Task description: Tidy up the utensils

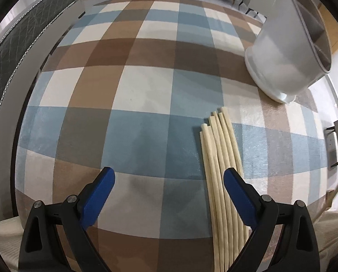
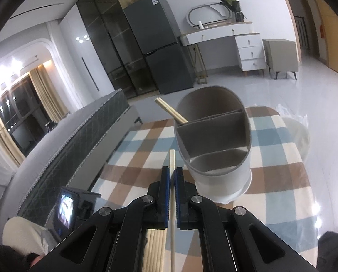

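Several pale chopsticks lie side by side on the checked tablecloth, running under the right finger of my left gripper. That gripper is open, pointing down at the cloth with nothing between its blue pads. My right gripper is shut on a single chopstick, whose squared end sticks up past the pads. Just beyond it stands the grey and white utensil holder with three compartments. Two chopsticks lean in its far compartment. The same utensil holder stands at the upper right of the left wrist view.
The table edge curves along the left, with a grey quilted bed beyond it. A small device with a lit screen sits near the table's left side. A dark fridge, white dresser and grey side cabinet stand far back.
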`<state>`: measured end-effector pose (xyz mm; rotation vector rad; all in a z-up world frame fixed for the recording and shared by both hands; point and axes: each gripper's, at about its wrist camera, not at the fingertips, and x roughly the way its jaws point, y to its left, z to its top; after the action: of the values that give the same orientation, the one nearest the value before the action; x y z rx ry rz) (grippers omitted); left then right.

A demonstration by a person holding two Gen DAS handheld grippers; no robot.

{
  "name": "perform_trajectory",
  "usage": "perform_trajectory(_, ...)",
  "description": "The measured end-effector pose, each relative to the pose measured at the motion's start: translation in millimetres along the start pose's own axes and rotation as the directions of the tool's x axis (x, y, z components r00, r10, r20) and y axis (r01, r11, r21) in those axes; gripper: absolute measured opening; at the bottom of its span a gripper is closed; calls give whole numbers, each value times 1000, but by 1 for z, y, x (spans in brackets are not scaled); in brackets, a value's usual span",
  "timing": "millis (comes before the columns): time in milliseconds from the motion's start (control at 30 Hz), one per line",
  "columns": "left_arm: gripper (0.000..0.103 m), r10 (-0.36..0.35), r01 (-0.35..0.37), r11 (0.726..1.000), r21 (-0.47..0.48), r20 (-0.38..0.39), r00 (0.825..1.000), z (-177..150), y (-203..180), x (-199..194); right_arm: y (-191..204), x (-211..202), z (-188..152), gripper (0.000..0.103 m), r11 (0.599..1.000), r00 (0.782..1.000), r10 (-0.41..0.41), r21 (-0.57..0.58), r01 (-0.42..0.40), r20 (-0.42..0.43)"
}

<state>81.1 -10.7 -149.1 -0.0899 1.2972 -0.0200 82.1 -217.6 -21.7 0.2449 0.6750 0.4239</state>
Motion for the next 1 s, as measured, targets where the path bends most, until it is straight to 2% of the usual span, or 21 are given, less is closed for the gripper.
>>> perform_trajectory(133,94,24,-24,1000,-6,-30,999,0,0,8,-6,-4,0,3,1000,1000,13,15,-13,3)
perform_trajectory(267,92,35,-35,999,11,-17,999,2,-4,7,-10,-8,2,4,999,1000,18,32,-19,13)
perform_trajectory(333,79,36,-36,999,15,-5,999,2,-4,4,-11,-8,2,4,999,1000,18,40,-19,9)
perform_trajectory(367,75,50,-50,998,25,-5,999,2,-4,3,-12,-8,2,4,999,1000,18,46,-19,7)
perform_trajectory(433,55,45,-45,999,26,3,999,1,-4,-1,-14,-8,2,4,998,1000,21,58,-21,4)
perform_trajectory(500,43,44,-44,999,27,17,999,0,0,-4,-15,-8,2,4,998,1000,22,64,-22,0)
perform_trajectory(567,33,32,-32,999,15,22,999,-1,6,-7,-15,-8,3,4,998,1000,20,64,-20,0)
perform_trajectory(600,22,17,-17,1000,8,26,1000,-2,8,-8,-15,-8,3,4,998,1000,23,65,-23,-1)
perform_trajectory(633,16,0,0,1000,-1,26,1000,-2,11,-8,-14,-7,3,4,998,1000,24,64,-24,-3)
perform_trajectory(667,15,-10,11,1000,-9,26,1000,-2,15,-8,-14,-7,3,4,998,1000,22,62,-22,-3)
perform_trajectory(700,9,-19,20,1000,-17,28,999,-5,15,-10,-13,-6,3,4,998,1000,21,61,-21,-4)
perform_trajectory(867,3,-100,102,992,-73,33,994,-9,31,-17,-9,-3,2,4,998,1000,22,61,-22,-12)
perform_trajectory(1000,1,-126,130,987,-92,54,991,-11,40,-22,-6,1,1,4,998,1000,21,56,-20,-19)
